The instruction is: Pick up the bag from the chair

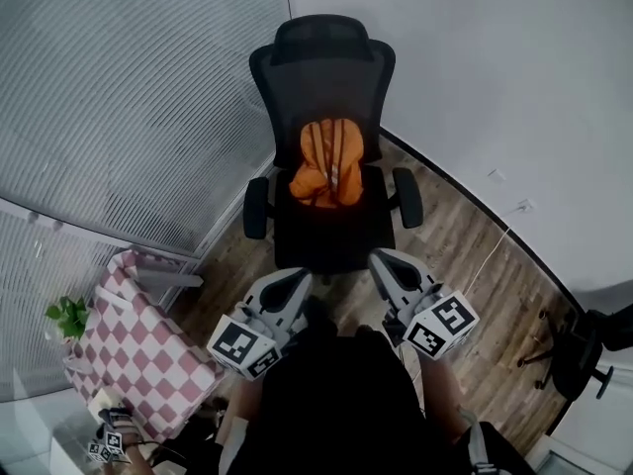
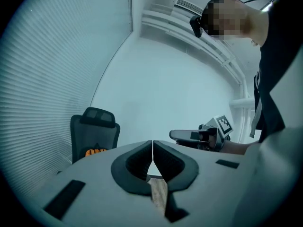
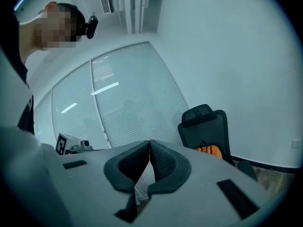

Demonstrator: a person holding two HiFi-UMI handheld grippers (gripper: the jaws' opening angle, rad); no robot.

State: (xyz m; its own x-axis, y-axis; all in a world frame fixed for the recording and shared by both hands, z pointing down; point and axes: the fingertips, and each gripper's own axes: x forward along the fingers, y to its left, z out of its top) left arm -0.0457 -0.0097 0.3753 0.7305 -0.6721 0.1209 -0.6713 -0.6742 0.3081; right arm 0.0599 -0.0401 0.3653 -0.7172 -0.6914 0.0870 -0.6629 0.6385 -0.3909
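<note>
An orange bag [image 1: 326, 164] leans upright on the seat of a black office chair [image 1: 326, 231] against its mesh back. From the left gripper view only a sliver of the bag [image 2: 96, 151] shows, and from the right gripper view the bag [image 3: 209, 150] peeks over the gripper body. My left gripper [image 1: 294, 287] and right gripper [image 1: 388, 265] hover side by side just in front of the seat's near edge, apart from the bag. Both have their jaws closed tip to tip with nothing between them.
A small table with a pink checked cloth [image 1: 148, 349] stands at the lower left, with a green plant [image 1: 67, 316] beside it. Ribbed glass walls [image 1: 119, 97] run behind and left of the chair. A white wall [image 1: 495, 87] lies to the right. Another dark chair base [image 1: 584, 349] sits at far right.
</note>
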